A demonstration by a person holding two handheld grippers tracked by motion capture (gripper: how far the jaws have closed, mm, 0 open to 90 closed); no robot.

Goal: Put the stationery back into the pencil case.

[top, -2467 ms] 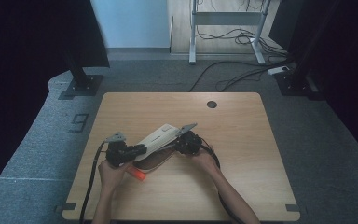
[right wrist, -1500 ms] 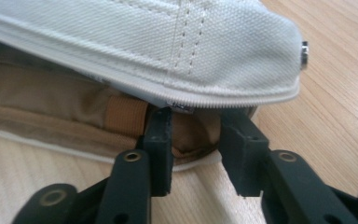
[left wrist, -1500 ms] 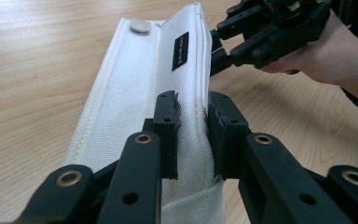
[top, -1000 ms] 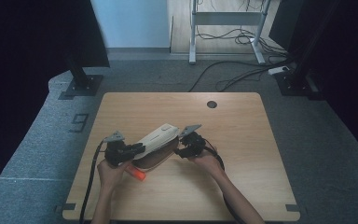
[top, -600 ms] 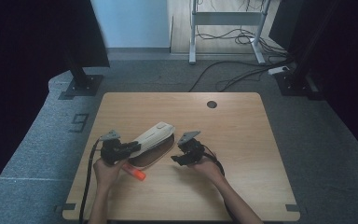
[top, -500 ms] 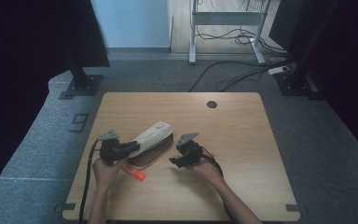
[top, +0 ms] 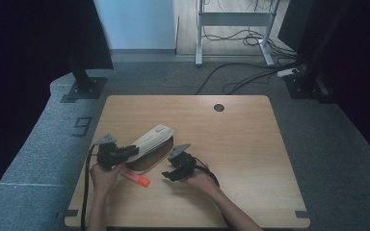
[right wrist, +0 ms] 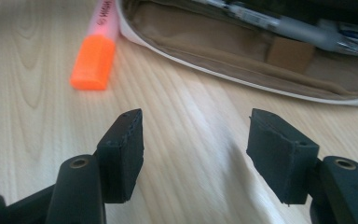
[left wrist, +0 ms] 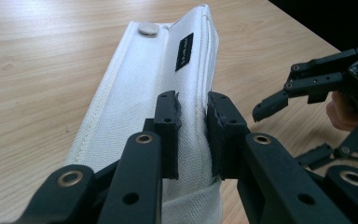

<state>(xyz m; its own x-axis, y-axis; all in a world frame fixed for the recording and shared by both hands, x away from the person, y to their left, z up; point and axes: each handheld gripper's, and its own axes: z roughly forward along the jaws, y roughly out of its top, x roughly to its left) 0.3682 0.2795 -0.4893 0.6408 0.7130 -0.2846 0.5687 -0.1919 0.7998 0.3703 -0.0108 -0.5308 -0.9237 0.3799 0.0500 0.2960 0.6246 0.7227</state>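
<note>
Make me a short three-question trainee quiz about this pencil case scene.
1. True or false: the left gripper is clamped on the white pencil case flap.
2. What color is the marker's cap?
3. The right gripper is: A) holding the marker, B) open over bare table, C) shut on a pen.

Key: 1 true; 2 orange; 3 B.
</note>
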